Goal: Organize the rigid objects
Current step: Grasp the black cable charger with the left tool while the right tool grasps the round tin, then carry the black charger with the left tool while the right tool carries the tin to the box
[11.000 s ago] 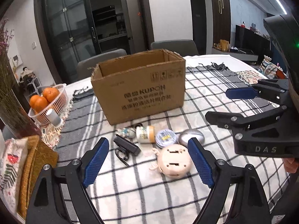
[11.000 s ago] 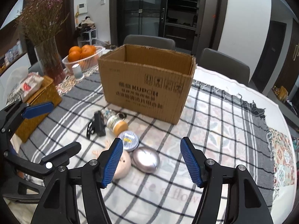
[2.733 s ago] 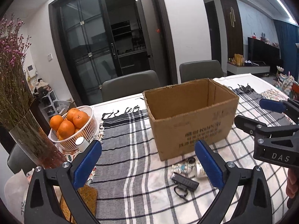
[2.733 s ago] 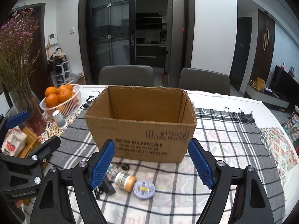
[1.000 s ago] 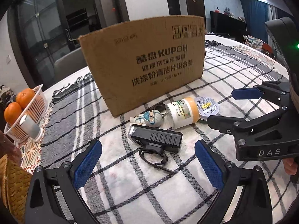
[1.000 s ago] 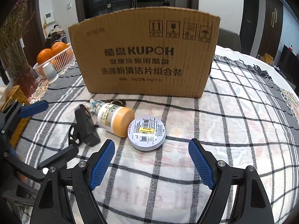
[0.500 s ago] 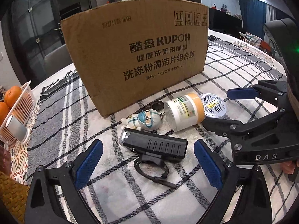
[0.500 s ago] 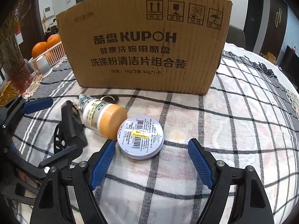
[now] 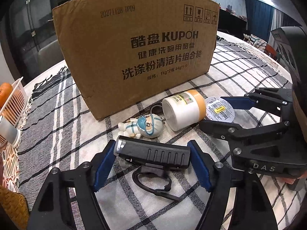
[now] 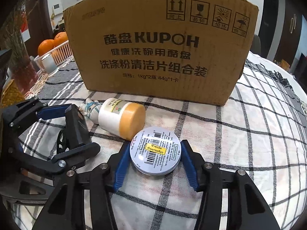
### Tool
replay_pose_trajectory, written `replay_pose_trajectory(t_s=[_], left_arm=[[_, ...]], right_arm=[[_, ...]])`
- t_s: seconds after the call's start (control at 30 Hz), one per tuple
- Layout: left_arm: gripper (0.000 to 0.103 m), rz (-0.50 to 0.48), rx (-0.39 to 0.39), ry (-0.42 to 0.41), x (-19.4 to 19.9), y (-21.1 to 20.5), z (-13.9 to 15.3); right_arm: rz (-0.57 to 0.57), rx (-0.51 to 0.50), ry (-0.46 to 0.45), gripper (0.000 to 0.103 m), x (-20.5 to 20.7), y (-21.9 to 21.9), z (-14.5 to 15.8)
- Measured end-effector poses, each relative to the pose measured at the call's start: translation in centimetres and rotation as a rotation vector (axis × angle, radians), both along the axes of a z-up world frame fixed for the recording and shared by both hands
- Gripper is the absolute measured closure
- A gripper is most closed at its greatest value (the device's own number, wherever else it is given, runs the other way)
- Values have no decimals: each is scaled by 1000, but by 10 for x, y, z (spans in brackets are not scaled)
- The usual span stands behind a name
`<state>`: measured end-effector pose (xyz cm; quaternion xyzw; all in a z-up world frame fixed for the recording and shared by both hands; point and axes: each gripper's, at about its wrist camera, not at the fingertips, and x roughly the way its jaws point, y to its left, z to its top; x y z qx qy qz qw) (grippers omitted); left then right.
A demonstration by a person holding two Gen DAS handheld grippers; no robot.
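Observation:
A black bike light (image 9: 153,153) with a strap loop lies crosswise on the checked cloth. My left gripper (image 9: 152,153) is closing on it, and its blue pads meet the light's two ends. A round silver tin (image 10: 155,153) with a barcode label lies flat in my right gripper (image 10: 155,147), whose jaws are closing with the pads against the tin's rim. Between the two lie a white bottle with an orange cap (image 10: 122,118) and a small masked figurine keychain (image 9: 144,124). Just behind them stands the brown cardboard box (image 10: 159,48); its inside is hidden.
A white basket of oranges (image 10: 55,51) and a small white cylinder (image 10: 49,63) stand at the back left. A wicker basket (image 10: 11,94) sits at the left edge. The checked cloth (image 10: 249,134) stretches to the right of the tin.
Both grippers have sunk closer to the cloth. The left jaws narrowed onto the black light and the right jaws onto the tin. The box looms larger.

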<state>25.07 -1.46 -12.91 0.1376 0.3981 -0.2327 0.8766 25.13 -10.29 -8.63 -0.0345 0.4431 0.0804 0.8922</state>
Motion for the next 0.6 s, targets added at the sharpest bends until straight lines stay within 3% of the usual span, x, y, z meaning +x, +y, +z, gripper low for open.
replay_pose_trajectory(t_s=[0.6], left_arm=[[29, 227, -43, -20, -22, 6, 21]], right_arm=[[-67, 48, -1, 50, -17, -25, 14]])
